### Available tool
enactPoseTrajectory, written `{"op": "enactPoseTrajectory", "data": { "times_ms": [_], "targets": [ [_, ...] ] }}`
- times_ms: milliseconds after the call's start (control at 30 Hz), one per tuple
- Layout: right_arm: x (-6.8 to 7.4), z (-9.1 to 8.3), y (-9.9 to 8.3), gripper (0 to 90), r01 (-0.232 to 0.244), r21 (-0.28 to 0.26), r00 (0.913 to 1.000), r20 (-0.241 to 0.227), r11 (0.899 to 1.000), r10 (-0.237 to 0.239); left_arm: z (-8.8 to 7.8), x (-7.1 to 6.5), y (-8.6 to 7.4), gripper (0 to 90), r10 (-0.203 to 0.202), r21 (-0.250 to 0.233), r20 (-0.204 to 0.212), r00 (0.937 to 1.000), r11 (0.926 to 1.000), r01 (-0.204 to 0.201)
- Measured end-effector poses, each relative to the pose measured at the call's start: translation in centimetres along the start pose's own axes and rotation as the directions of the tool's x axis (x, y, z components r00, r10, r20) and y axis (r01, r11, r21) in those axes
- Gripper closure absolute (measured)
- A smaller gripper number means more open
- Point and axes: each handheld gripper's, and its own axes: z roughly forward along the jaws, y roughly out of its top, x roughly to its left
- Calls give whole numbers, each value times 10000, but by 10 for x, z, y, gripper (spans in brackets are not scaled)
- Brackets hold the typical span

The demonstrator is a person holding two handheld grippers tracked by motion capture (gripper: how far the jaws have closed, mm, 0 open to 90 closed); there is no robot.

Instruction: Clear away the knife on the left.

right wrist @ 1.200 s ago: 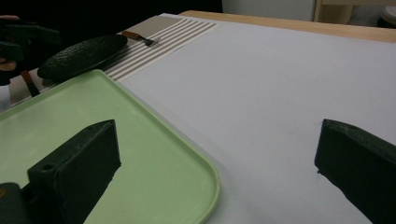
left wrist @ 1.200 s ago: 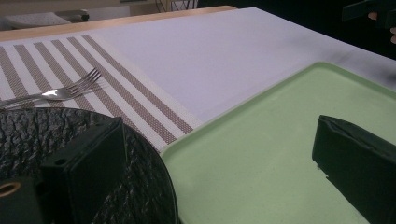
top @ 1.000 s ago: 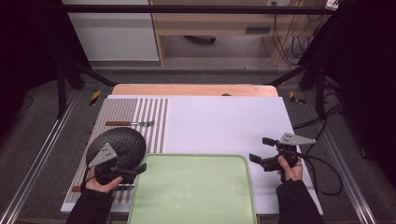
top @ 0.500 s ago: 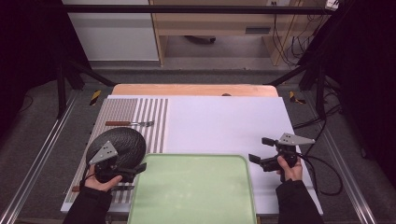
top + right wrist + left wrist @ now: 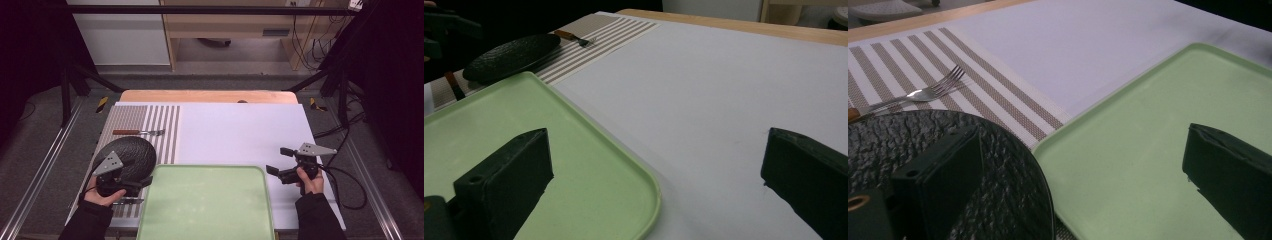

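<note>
A pale green tray (image 5: 207,205) lies at the near middle of the table, with nothing on it. Left of it a black textured plate (image 5: 130,150) rests on a striped placemat (image 5: 165,125). My left gripper (image 5: 142,181) stands open at the plate's near edge. In the left gripper view (image 5: 1080,145) one jaw is over the plate (image 5: 923,135) and the other over the tray (image 5: 1148,130). My right gripper (image 5: 279,161) is open just right of the tray. Seen in the right gripper view (image 5: 656,145), it straddles the tray's corner (image 5: 589,150), holding nothing.
A fork with a wooden handle (image 5: 137,132) lies on the placemat beyond the plate. Another brown-handled utensil (image 5: 454,85) lies by the left hand, partly hidden. A white mat (image 5: 240,130) covers the table's middle and right. Metal frame legs stand at both sides.
The left hand and its gripper have drifted very slightly to the left. The right gripper has stayed put.
</note>
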Motion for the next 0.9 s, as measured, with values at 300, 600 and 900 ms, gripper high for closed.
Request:
{"op": "enactPoseTrajectory", "data": {
  "times_ms": [300,600,900],
  "targets": [
    [0,0,0,3,20,22,10000,28,10000,-20,-15,5,4,26,457,552,-55,9989,9974,-454],
    [0,1,0,3,-11,20,10000,20,10000,11,-27,11,-1,26,667,1004,-6,9978,9927,-663],
    [0,1,-1,3,3,64,10000,32,10000,-3,-36,13,-6,26,898,1474,40,9960,9850,-894]
  ]
}}
